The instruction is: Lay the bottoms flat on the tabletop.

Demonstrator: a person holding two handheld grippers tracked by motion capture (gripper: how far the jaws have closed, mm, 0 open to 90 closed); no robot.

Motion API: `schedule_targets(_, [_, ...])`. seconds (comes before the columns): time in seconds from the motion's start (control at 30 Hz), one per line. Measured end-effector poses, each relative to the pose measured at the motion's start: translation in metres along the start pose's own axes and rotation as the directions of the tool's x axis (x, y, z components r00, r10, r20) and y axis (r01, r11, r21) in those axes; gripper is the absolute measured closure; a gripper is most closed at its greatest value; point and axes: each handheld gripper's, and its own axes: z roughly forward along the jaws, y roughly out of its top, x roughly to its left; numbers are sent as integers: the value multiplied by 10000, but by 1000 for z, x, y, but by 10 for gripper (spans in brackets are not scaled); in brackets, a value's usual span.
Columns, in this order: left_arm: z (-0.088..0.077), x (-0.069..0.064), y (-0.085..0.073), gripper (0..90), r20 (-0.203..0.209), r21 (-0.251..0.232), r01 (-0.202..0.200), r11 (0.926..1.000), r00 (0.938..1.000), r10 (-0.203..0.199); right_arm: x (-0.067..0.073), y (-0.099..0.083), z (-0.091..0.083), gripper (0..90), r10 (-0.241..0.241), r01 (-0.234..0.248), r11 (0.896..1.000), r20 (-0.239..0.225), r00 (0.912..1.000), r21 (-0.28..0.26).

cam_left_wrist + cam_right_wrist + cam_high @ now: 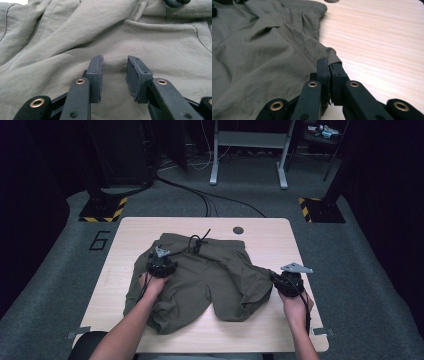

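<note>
Right claw [329, 65]: jaws clenched on the edge of the olive-green shorts [200, 280], a pinch of hem sticking up between the tips; in the high view it sits at centre right of the frame [278, 279], just at the cloth's right-hand edge. Left claw [114, 75]: jaws released, a clear gap between them, resting over wrinkled cloth with nothing between the pads; in the high view it lies left of centre [159, 259], on top of the shorts.

The shorts lie spread and rumpled across the middle of the pale wooden table [270, 245], waistband toward the top of the frame, a black drawstring [198, 240] knotted there. A small dark round disc [238, 230] sits in the tabletop above the waistband, apart from the cloth.

Writing: a large "6" [99, 240] marked on the grey floor, left of the table. No readable label or brand on the shorts.
</note>
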Motion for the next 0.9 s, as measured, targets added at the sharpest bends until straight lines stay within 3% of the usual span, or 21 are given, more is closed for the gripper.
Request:
schedule_targets(0.27, [-1,1,0,649,44,6,37,10000,10000,-37,-20,-23,-9,869,234,-240,9996,348,9991,156])
schedule_targets(0.5, [-1,3,0,649,128,22,78,10000,9999,-78,-36,-40,-15,869,760,-790,9959,654,9950,447])
schedule_targets(0.9, [-1,3,-1,649,145,21,134,9999,9998,-134,-62,-69,-28,868,933,-1044,9907,1229,9880,868])
